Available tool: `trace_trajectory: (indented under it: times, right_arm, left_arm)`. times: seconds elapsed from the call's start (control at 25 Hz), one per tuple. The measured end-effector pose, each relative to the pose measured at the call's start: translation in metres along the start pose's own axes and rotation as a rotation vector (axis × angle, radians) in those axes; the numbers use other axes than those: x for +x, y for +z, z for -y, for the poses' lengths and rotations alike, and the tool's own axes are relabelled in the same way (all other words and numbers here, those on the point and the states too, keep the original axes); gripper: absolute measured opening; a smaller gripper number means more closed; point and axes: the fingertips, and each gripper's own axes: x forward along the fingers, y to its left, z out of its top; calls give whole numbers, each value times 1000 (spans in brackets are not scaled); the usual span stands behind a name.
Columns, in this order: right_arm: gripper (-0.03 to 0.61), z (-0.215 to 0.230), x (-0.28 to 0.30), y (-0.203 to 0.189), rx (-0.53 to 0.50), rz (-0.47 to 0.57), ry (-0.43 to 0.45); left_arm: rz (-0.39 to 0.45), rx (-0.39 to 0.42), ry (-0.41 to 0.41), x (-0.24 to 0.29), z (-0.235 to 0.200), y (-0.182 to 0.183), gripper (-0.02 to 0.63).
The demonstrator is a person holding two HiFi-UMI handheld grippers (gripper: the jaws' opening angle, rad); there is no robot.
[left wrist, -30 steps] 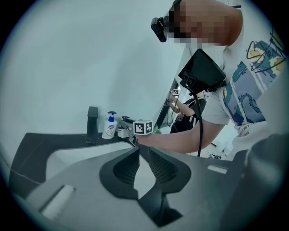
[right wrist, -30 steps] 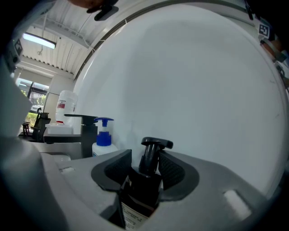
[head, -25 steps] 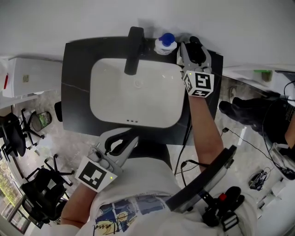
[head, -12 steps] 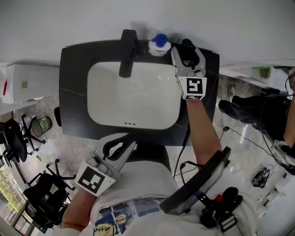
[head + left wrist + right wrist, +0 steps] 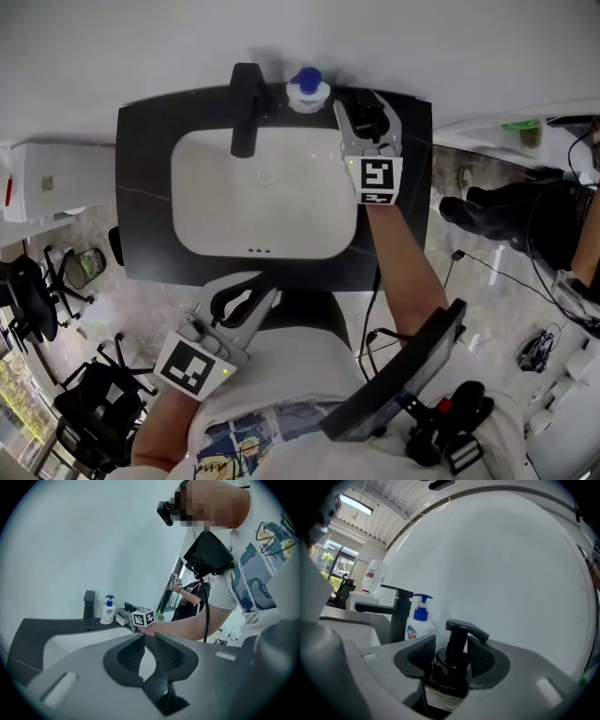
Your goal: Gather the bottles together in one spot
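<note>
Clamps black pump bottle (image 5: 449, 672) in right gripper (image 5: 452, 645), jaws just eased a touch wider, at table's (image 5: 141, 187) back edge near white blue-pump bottle (image 5: 417, 627); holds left gripper (image 5: 149, 637) empty, jaws a narrow slit apart.

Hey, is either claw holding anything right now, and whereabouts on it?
The right claw grips the black pump bottle at its collar under the pump head, jaws just easing open slightly. The left claw holds nothing.
</note>
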Motion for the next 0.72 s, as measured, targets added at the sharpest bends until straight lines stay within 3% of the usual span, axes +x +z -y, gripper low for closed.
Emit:
trace_trajectory:
  times: [0.72]
  right_arm:
    - [360, -1, 8, -6, -12, -73, -22]
  left_arm:
    - [11, 12, -5, -1, 4, 6, 67]
